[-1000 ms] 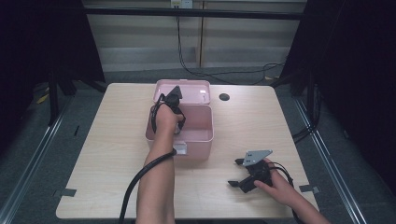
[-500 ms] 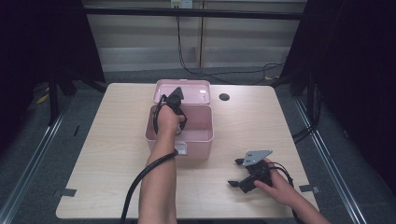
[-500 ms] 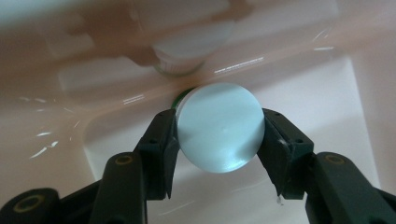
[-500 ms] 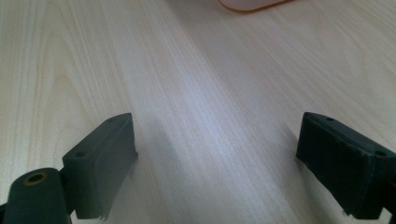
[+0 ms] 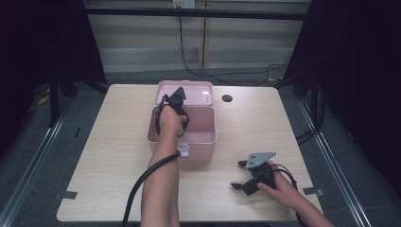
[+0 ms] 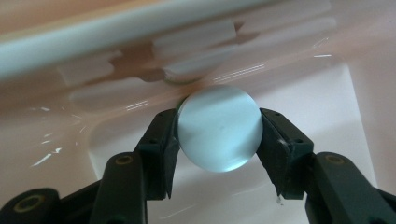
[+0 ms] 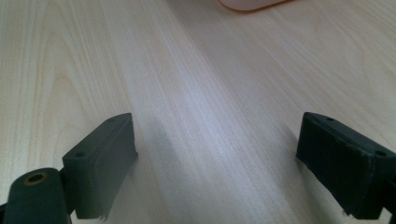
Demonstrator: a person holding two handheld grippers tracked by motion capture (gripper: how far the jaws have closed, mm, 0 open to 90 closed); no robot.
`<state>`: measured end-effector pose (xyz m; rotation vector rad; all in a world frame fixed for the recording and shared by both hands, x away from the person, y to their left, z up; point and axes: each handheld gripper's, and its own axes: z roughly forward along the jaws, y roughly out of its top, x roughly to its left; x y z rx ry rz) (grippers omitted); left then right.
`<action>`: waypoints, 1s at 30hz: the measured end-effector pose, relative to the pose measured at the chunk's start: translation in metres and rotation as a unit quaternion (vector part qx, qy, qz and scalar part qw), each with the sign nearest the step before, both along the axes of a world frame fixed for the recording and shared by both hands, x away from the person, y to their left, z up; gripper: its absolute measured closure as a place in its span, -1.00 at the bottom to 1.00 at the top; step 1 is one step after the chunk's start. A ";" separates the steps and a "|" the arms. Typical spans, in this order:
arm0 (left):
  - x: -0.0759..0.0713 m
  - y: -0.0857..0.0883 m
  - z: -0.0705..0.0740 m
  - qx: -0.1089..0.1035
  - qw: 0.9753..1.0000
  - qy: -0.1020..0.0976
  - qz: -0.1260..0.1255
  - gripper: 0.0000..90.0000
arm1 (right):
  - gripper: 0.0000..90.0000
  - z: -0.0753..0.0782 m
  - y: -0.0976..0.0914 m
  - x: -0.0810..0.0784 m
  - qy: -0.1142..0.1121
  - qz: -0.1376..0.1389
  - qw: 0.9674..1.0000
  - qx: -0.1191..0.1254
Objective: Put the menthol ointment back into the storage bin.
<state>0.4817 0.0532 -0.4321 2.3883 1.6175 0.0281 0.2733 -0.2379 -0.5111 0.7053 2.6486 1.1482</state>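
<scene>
Pale translucent ball (image 6: 219, 128), clamped between the left gripper (image 6: 219, 140) jaws, inside pink plastic box (image 5: 208, 137). Right gripper (image 5: 242, 176), jaws spread, nothing between; wooden table (image 7: 196, 93) beneath.

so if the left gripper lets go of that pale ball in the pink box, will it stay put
Probably not: the pale ball looks round and smooth, so it would likely roll across the glossy floor of the pink box. The box walls should contain it. Its glassy sheen hints it is hard and slippery.
</scene>
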 end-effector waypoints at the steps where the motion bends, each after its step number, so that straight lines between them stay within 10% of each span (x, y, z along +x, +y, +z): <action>1: 0.000 0.000 0.000 0.000 1.000 0.000 0.000 0.09 | -0.76 0.000 0.000 0.000 0.000 0.000 1.000 0.000; 30: -0.005 -0.002 0.008 0.001 1.000 0.013 0.007 -0.36 | -0.75 0.000 0.000 0.000 0.000 0.000 1.000 0.000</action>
